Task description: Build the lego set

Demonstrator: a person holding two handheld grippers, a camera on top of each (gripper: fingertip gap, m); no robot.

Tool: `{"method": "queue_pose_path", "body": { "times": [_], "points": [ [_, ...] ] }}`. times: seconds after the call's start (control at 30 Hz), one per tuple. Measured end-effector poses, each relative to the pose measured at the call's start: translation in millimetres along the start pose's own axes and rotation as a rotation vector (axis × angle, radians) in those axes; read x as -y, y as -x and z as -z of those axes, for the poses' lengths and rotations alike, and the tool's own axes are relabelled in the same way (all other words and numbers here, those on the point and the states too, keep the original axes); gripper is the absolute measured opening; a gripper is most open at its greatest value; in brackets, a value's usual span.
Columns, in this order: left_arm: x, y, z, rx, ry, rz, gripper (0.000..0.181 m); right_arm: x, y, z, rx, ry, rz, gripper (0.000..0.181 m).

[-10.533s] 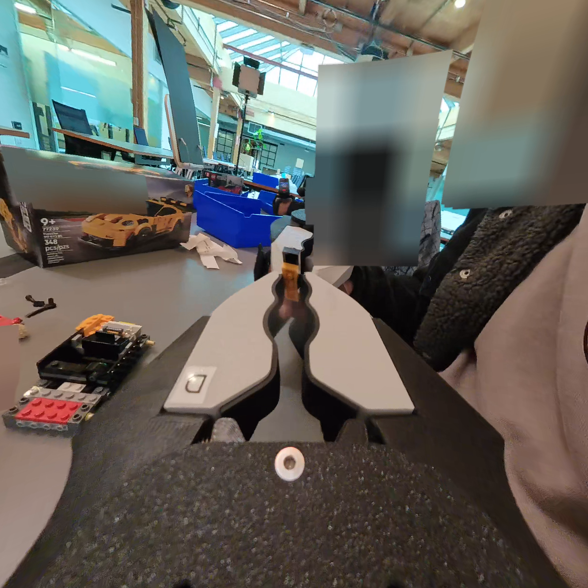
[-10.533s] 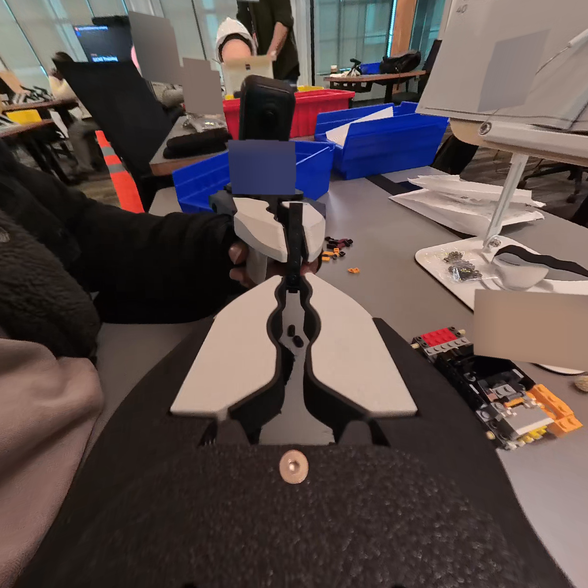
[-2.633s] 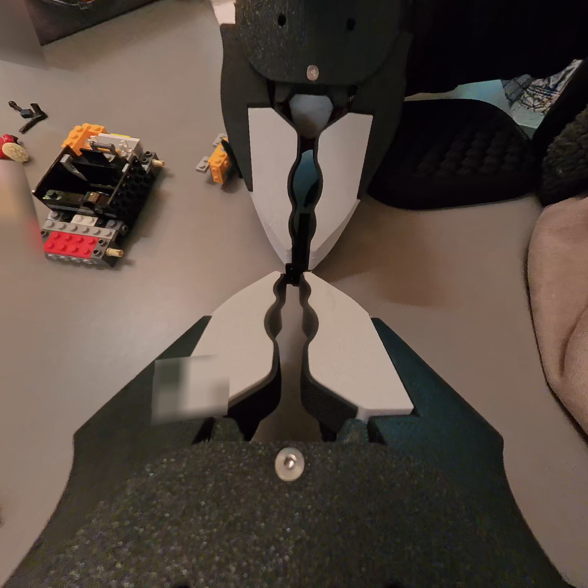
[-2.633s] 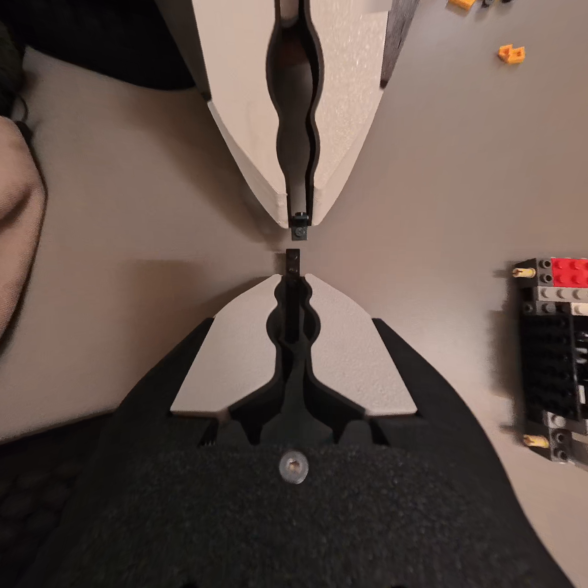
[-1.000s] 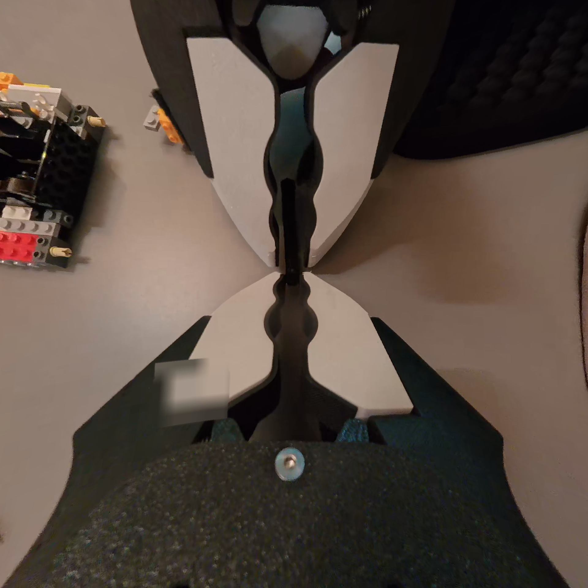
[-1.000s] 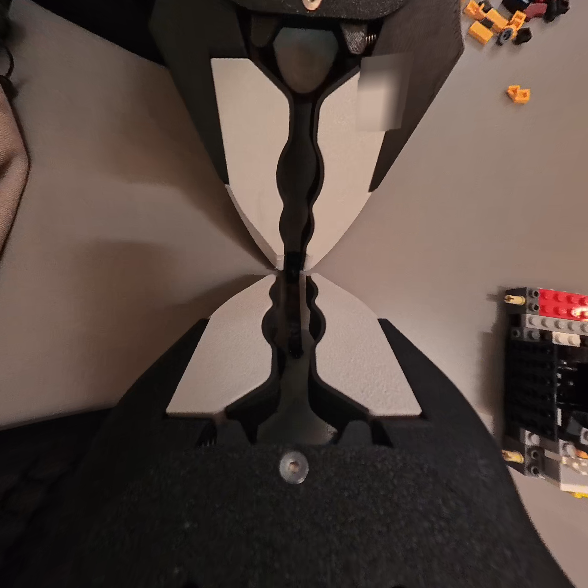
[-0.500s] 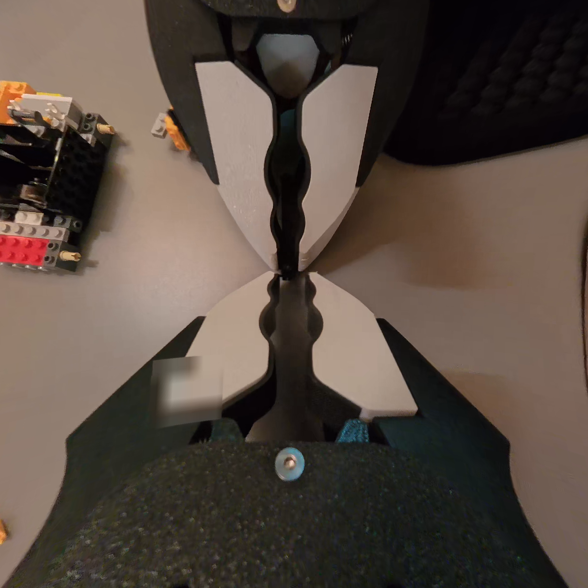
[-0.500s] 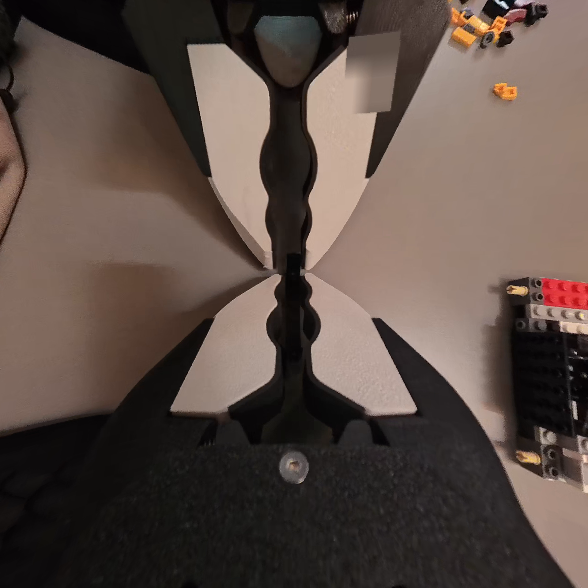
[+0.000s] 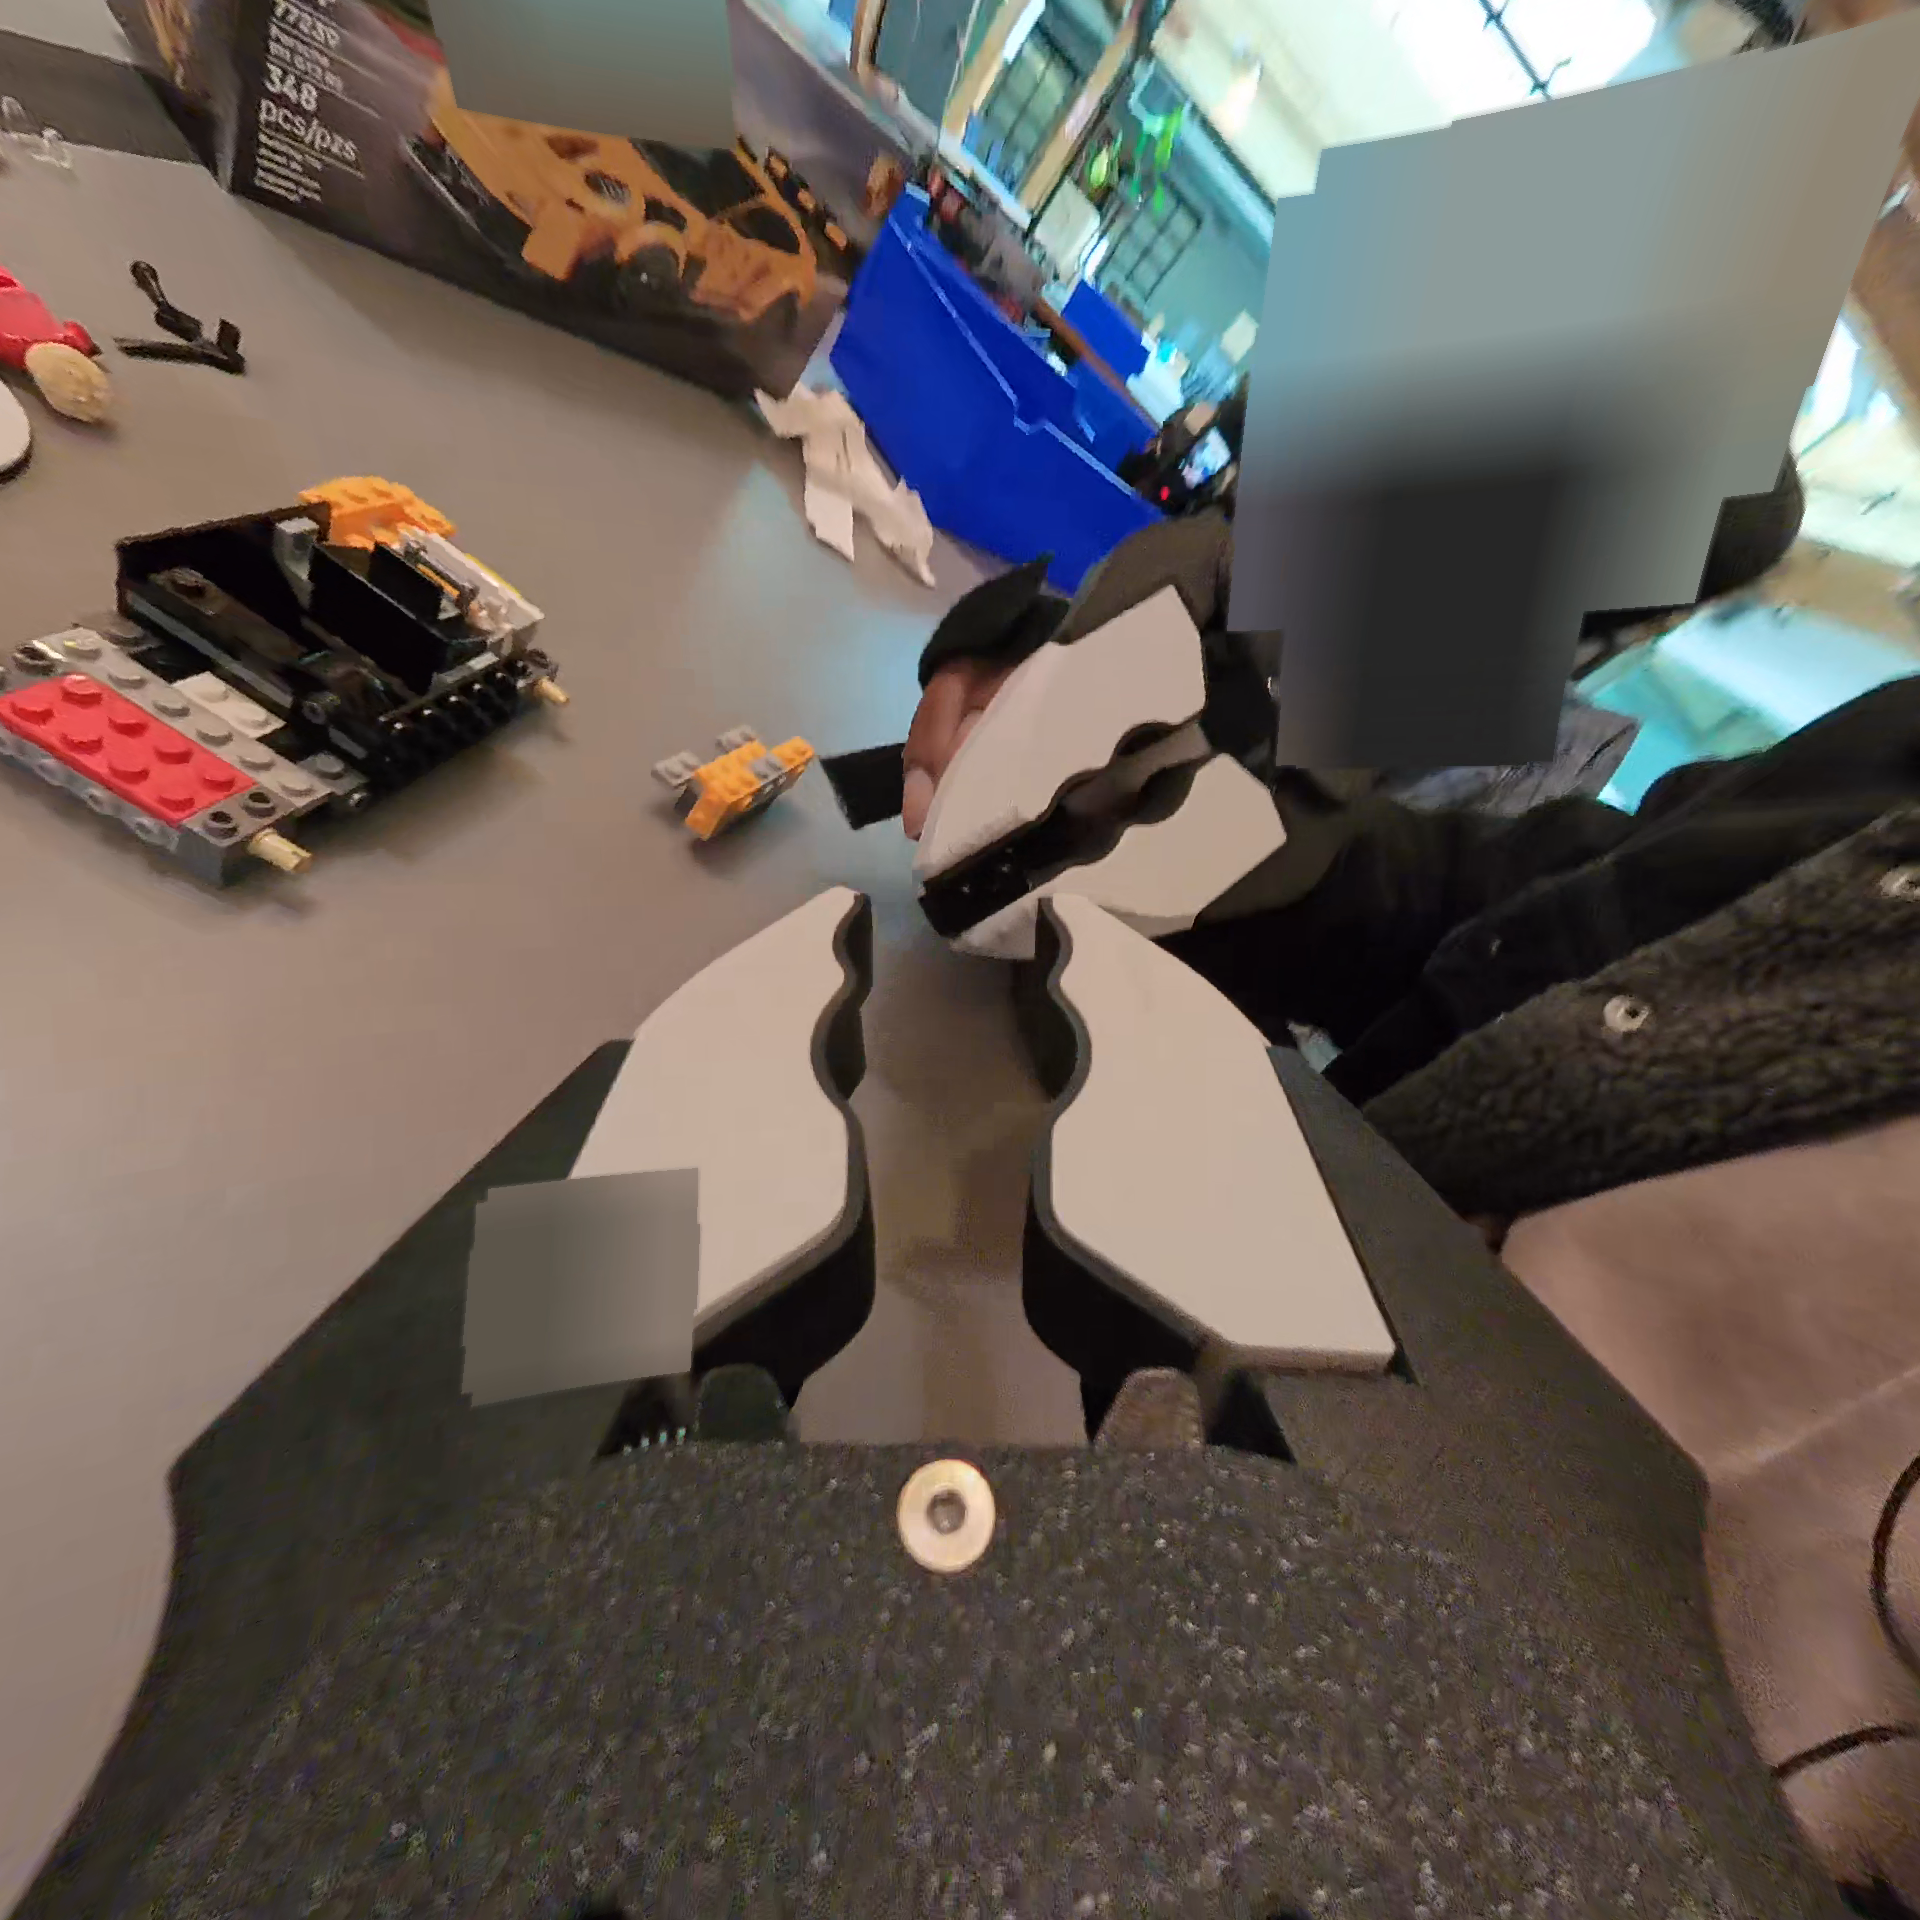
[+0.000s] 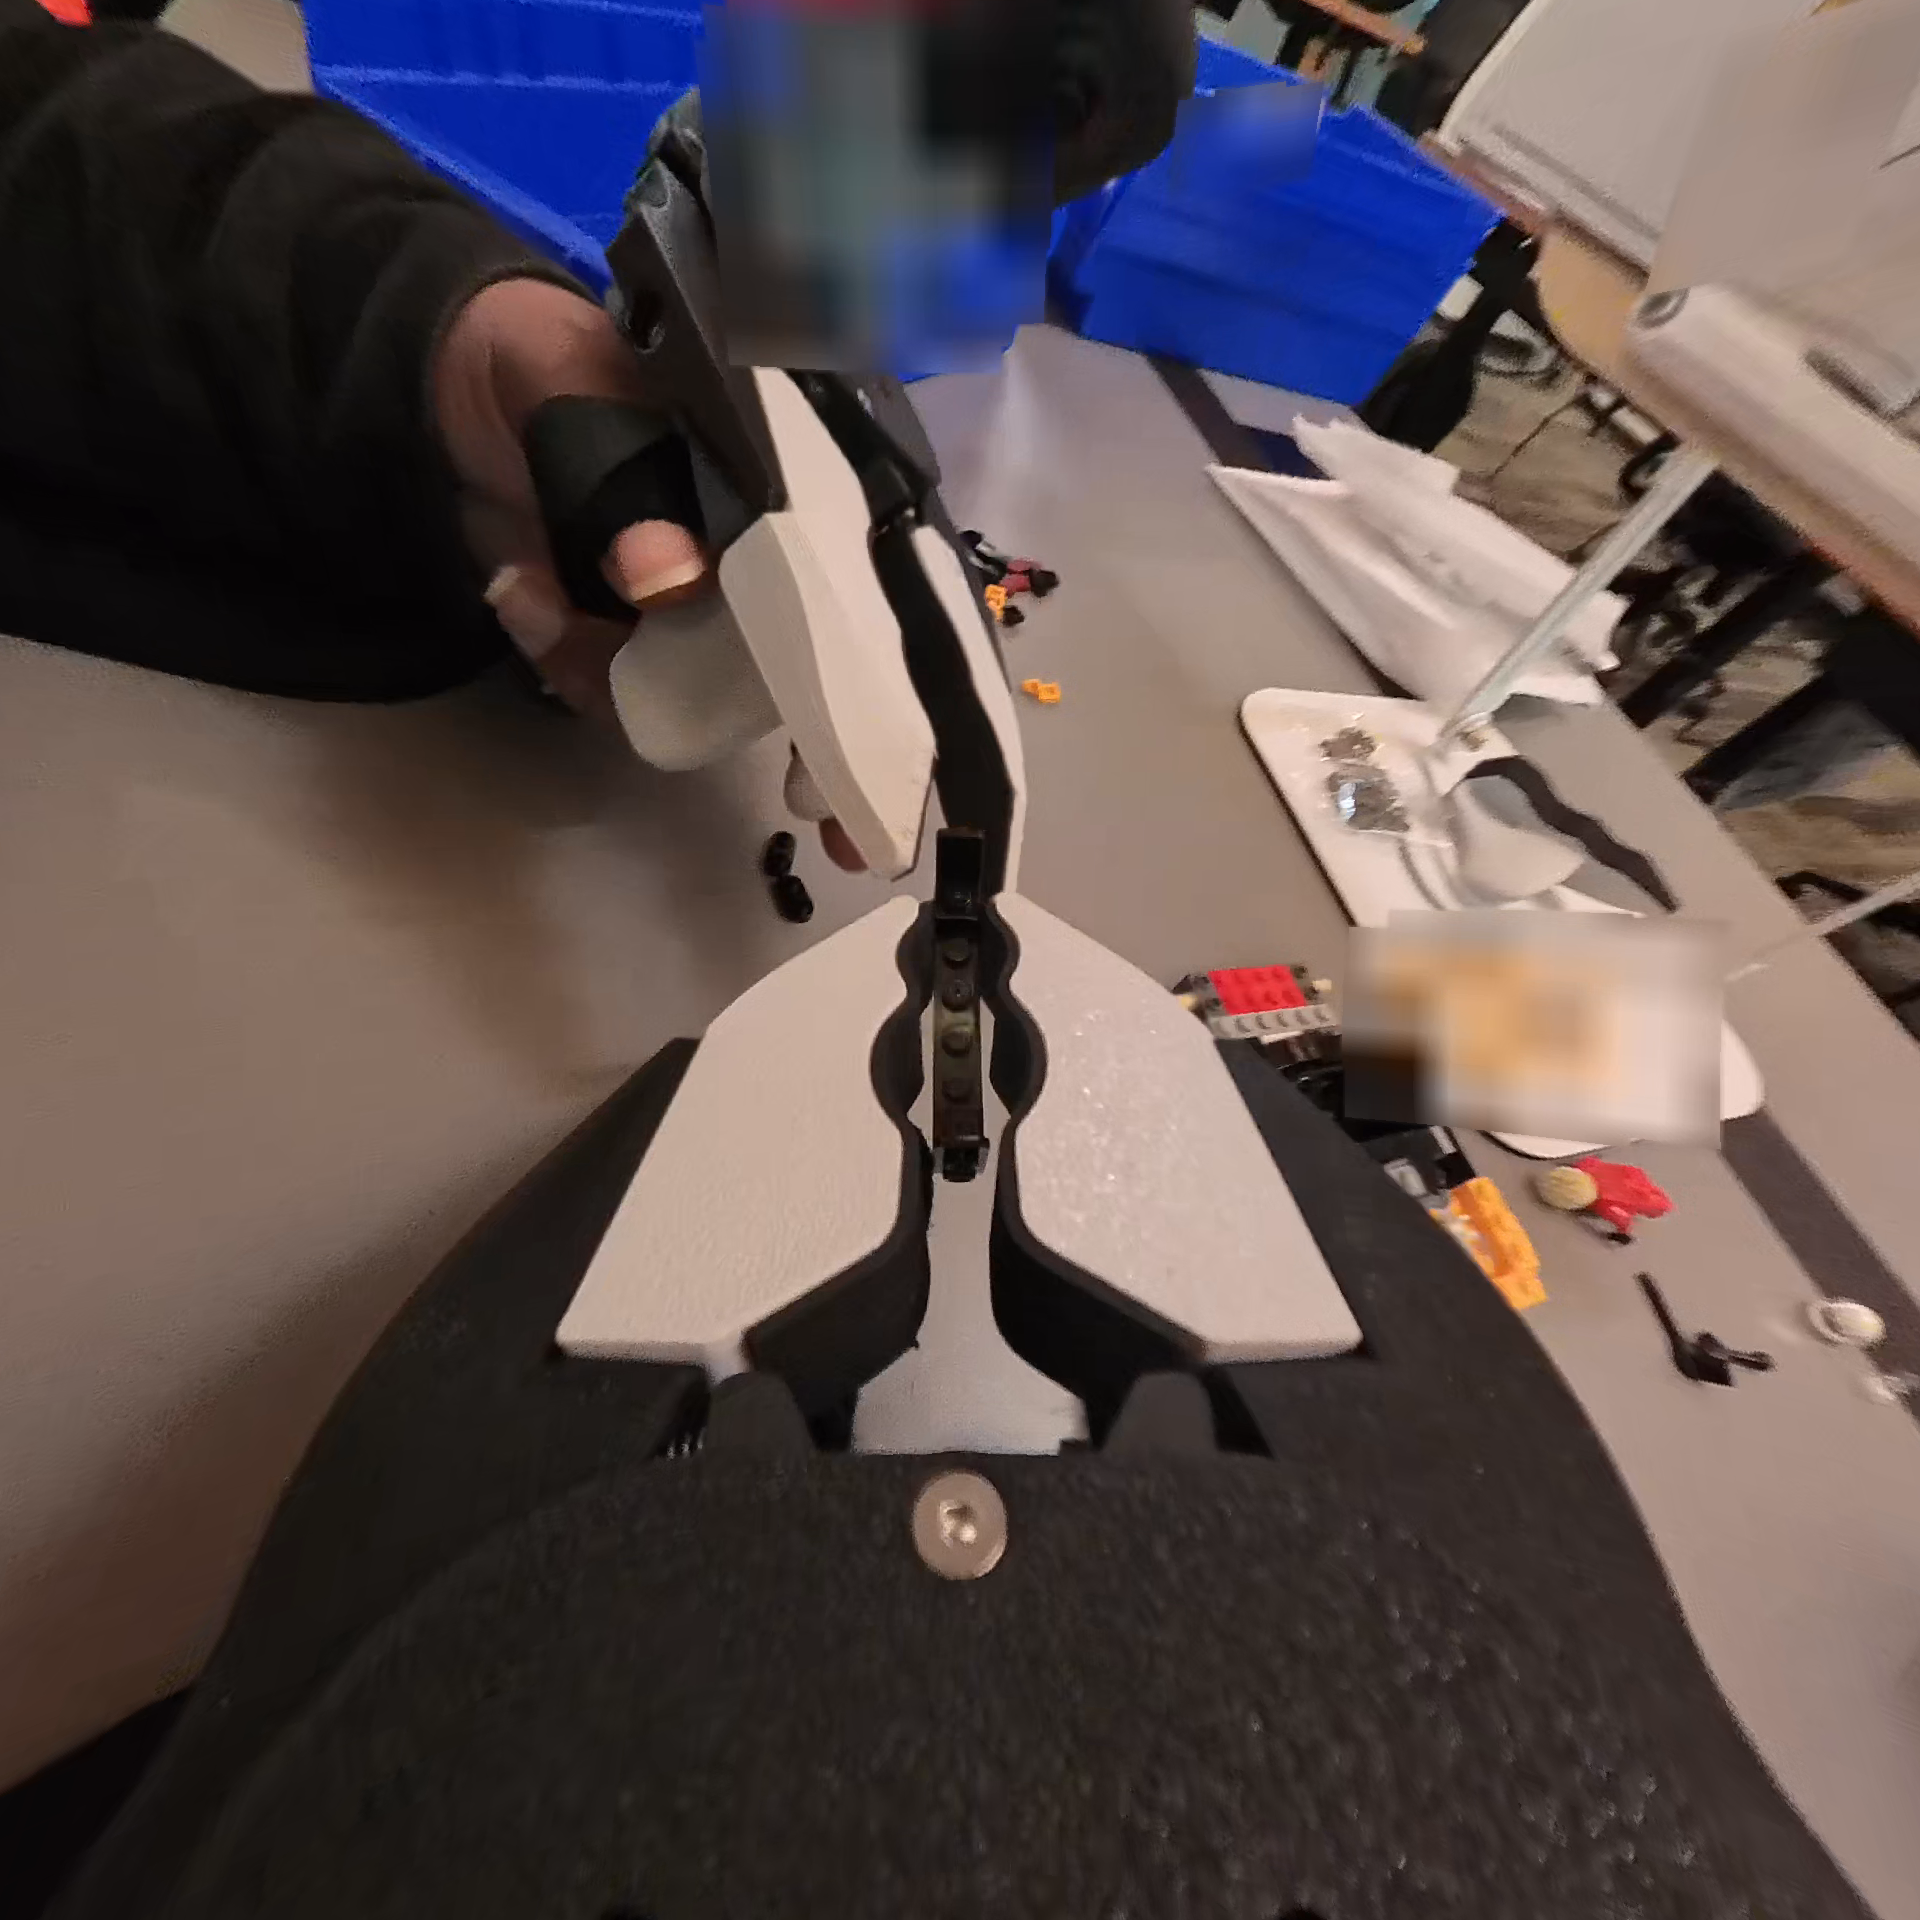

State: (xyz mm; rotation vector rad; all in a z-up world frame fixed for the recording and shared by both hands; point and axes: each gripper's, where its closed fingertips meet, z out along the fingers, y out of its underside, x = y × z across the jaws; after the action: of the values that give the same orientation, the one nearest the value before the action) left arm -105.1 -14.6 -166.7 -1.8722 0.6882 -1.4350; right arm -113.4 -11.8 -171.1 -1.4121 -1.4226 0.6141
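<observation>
Left wrist view: the left tongs [image 9: 951, 920] stand spread and empty above the grey surface [image 9: 312, 1039]. Just beyond them the right tongs [image 9: 961, 899] pinch a black plate [image 9: 982, 883]. The partly built car chassis [image 9: 260, 665] and a small orange-grey subassembly [image 9: 738, 779] lie apart to the left.

Right wrist view: the right tongs [image 10: 961, 914] are pressed onto the black plate [image 10: 958, 1013], held edgewise. Risk: the narrow grip could let the plate twist or slip when it is pressed onto the chassis [image 10: 1262, 1003].

left hand-held gripper [image 9: 951, 914] agape, car chassis [image 9: 260, 665] left
</observation>
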Motion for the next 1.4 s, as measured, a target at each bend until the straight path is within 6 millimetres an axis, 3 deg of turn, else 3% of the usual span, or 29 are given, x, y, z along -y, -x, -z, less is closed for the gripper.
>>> {"method": "queue_pose_path", "body": {
  "times": [0.27,0.6,1.0,1.4],
  "points": [
    [3,-15,-3,-0.142,-0.039,0.156,0.033,9,1,3,-0.119,0.006,0.238,0.007],
    [1,-25,-2,-0.148,-0.026,0.057,0.024,19,6,7,-0.215,-0.058,0.505,0.007],
    [15,-39,0,-0.099,-0.125,-0.136,0.022,39,1,18,-0.354,-0.145,0.631,0.007],
    [17,-37,-1,-0.096,-0.157,-0.146,0.022,39,-2,18,-0.344,-0.148,0.571,0.009]
  ]
}}
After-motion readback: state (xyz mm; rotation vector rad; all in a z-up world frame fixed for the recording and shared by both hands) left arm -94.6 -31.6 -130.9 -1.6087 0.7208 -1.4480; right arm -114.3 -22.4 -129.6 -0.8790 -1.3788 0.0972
